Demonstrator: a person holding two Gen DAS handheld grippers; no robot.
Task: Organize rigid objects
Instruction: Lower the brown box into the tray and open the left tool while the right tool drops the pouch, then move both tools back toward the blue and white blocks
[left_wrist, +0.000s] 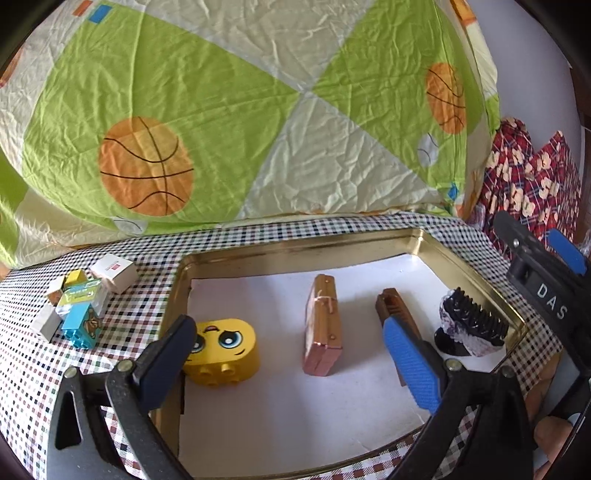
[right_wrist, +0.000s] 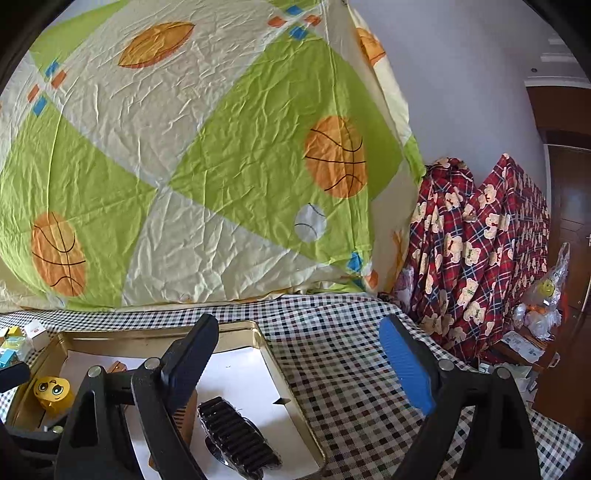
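in the gold tray (left_wrist: 295, 254): yellow face block (left_wrist: 225, 343) at its left wall, copper case (left_wrist: 322, 325) mid-tray, black comb (left_wrist: 474, 321) at its right; left gripper (left_wrist: 291, 354) and right gripper (right_wrist: 299, 365) both released, grasping nothing.

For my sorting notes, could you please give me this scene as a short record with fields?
container: gold tray lined with white paper
in tray: yellow face block, copper-coloured case, brown clip, black hair claw
outside tray: small boxes and blocks on checked cloth
left gripper: open, empty
right gripper: open, empty
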